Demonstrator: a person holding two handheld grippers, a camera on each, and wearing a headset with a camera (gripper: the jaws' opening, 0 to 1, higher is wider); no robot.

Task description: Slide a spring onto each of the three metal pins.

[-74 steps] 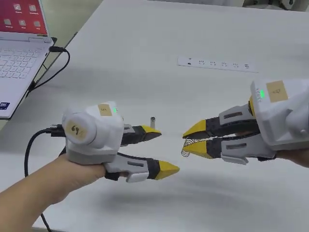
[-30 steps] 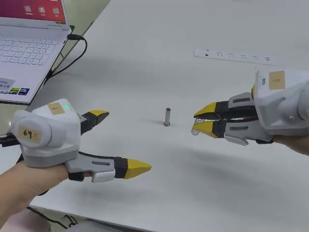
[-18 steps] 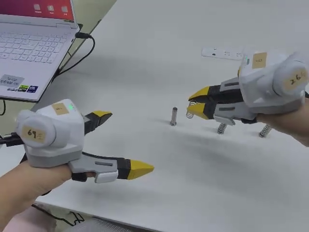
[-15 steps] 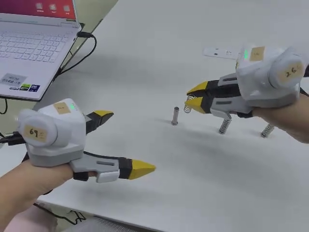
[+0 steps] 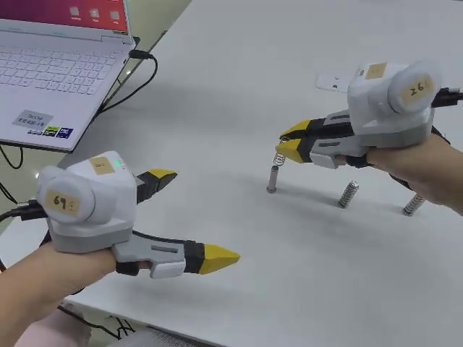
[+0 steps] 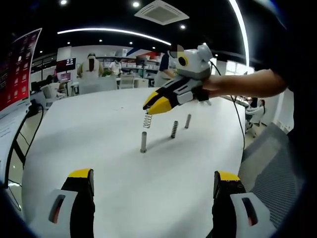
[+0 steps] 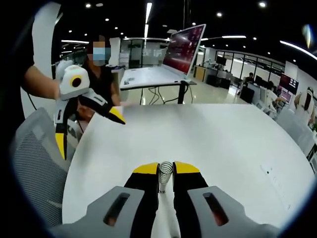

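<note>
1. The right gripper (image 5: 289, 141) is clenched on a spring (image 5: 278, 157). Its two yellow-tipped jaws press on the upper coils, and the rest of the spring hangs down below the tips.
2. In the right gripper view the spring sits between the closed jaw tips and is seen from its end, like a small ring.
3. The lower end of the spring is directly above the bare pin (image 5: 273, 179), which stands upright on the white table (image 5: 217, 79). The spring is very near the top of this pin, but I cannot tell if they touch.
4. To the right of the bare pin stand the second pin (image 5: 349, 194) and, further right, the third pin (image 5: 412, 204). Each one already carries a spring of its own.
5. The left gripper (image 5: 195, 215) is released. Its jaws are spread wide with nothing between them. It is over the near part of the table, well apart from the pins.
6. An open laptop (image 5: 51, 58) lies at the far left, with a black cable (image 5: 130, 79) plugged into its side.
7. A white power strip (image 5: 331, 83) lies on the table behind the right gripper.
</note>
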